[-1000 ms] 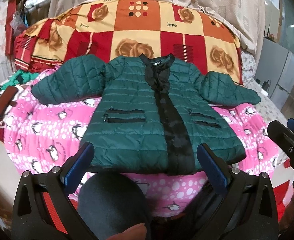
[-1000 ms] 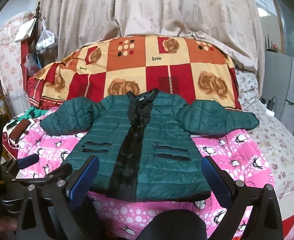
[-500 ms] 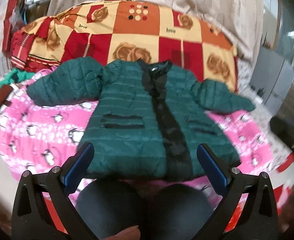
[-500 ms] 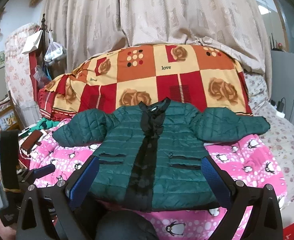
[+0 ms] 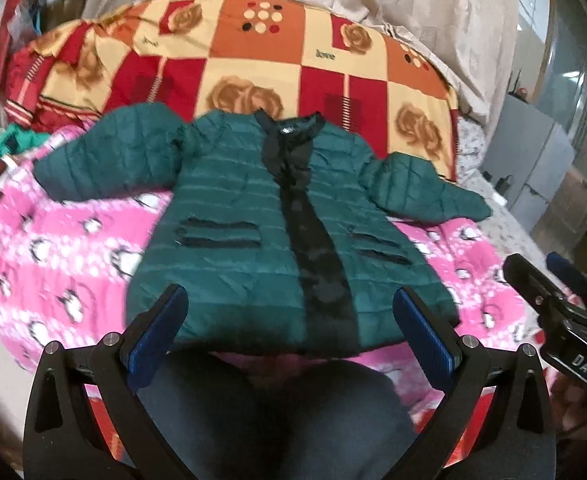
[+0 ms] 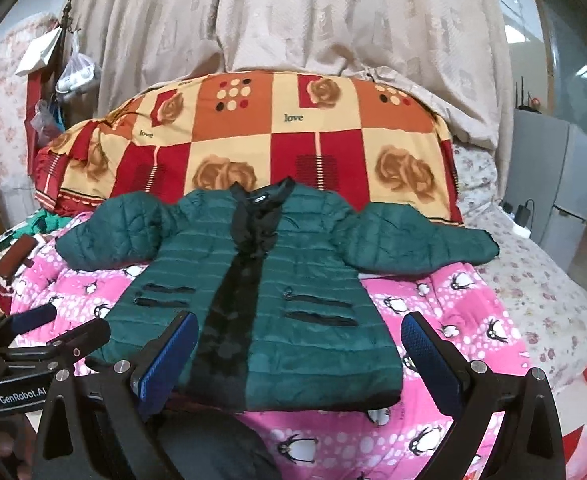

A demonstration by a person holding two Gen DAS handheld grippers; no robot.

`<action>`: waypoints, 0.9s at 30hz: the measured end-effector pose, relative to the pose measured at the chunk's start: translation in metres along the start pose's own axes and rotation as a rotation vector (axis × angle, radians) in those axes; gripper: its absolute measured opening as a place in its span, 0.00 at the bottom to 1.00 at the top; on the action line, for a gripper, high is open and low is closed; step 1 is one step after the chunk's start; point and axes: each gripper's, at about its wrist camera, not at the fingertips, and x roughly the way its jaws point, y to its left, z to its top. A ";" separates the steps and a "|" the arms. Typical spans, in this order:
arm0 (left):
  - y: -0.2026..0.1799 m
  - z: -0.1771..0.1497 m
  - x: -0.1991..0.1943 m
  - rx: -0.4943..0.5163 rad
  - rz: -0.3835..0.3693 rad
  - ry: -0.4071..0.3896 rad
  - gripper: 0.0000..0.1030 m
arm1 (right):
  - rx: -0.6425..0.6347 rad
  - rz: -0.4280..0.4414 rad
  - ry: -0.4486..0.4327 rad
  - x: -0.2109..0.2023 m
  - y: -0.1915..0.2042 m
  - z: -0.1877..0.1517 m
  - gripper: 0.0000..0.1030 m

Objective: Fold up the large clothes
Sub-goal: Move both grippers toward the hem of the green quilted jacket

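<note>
Both grippers, left gripper [image 5: 289, 328] and right gripper [image 6: 299, 354], gape wide and empty just short of the green jacket [image 6: 269, 280], spread flat on the pink blanket [image 6: 453, 300]. Folding hasn't started; probably grab a sleeve next.

Left claw [image 5: 289, 332] and right claw [image 6: 299, 358] both agape, empty.

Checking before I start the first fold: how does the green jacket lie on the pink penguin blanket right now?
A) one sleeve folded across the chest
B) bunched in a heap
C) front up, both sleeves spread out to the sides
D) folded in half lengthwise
C: the green jacket lies flat, black placket and pockets facing up, with both sleeves spread sideways on the pink penguin blanket.
</note>
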 end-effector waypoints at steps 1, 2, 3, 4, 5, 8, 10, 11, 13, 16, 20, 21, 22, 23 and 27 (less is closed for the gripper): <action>-0.003 -0.001 0.001 -0.002 0.002 -0.003 1.00 | 0.006 -0.003 0.000 0.000 -0.004 -0.001 0.98; -0.005 -0.001 0.000 -0.003 0.009 -0.007 1.00 | 0.014 -0.003 0.001 0.001 -0.007 -0.001 0.98; -0.007 -0.001 0.000 -0.004 0.015 -0.012 1.00 | 0.021 -0.001 0.004 0.001 -0.011 -0.002 0.98; -0.010 -0.001 0.000 -0.003 0.016 -0.014 1.00 | 0.029 0.003 0.008 0.002 -0.013 -0.003 0.98; -0.011 0.000 0.000 -0.001 0.018 -0.013 1.00 | 0.038 0.006 0.013 0.003 -0.015 -0.004 0.98; -0.018 -0.001 0.002 0.011 0.034 -0.013 1.00 | 0.053 0.012 0.020 0.005 -0.021 -0.007 0.98; -0.021 -0.001 0.004 0.021 0.041 -0.001 1.00 | 0.058 0.017 0.021 0.005 -0.022 -0.007 0.98; -0.022 -0.002 0.005 0.026 0.049 0.003 1.00 | 0.059 0.019 0.020 0.005 -0.022 -0.007 0.98; -0.023 -0.003 0.007 0.036 0.065 0.008 1.00 | 0.062 0.024 0.020 0.006 -0.023 -0.008 0.98; -0.026 -0.006 0.010 0.044 0.091 0.002 1.00 | 0.056 0.027 0.021 0.007 -0.022 -0.010 0.98; -0.030 -0.010 0.013 0.075 0.103 -0.005 1.00 | 0.066 0.027 0.036 0.013 -0.023 -0.013 0.98; -0.030 -0.011 0.014 0.087 0.102 -0.007 1.00 | 0.068 0.025 0.040 0.015 -0.024 -0.013 0.98; -0.030 -0.011 0.015 0.098 0.102 -0.006 1.00 | 0.067 0.023 0.044 0.017 -0.024 -0.013 0.98; -0.030 -0.011 0.017 0.105 0.099 -0.005 1.00 | 0.064 0.021 0.049 0.020 -0.023 -0.014 0.98; -0.024 -0.007 0.027 0.103 0.082 0.004 1.00 | 0.053 0.016 0.075 0.032 -0.020 -0.015 0.98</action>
